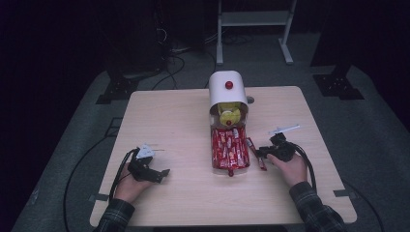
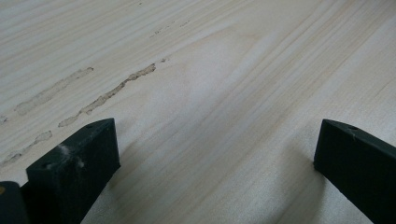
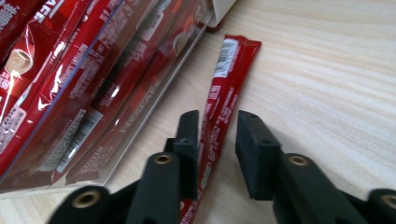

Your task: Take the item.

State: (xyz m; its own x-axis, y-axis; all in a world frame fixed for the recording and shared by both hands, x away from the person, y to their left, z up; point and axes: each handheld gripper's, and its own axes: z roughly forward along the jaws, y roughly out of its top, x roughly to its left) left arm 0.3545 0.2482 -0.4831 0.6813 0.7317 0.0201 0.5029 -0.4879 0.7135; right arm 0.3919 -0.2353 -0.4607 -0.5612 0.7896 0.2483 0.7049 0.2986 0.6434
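Right of the clear tray [image 3: 116, 135], my right gripper [image 3: 217, 135] straddles the red coffee stick [image 3: 223, 98] lengthwise, jaws apart, not pinching; left gripper [image 2: 210, 158] spread over bare table [image 2: 210, 70].

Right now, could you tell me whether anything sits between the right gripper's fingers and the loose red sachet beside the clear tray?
Nothing visible does: the right gripper already straddles the red sachet, fingers apart. The clear tray lies alongside.

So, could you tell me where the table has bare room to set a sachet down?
Bare wood lies left of the clear tray, around the left gripper. It is crowded between tray and right gripper, where a loose sachet lies.
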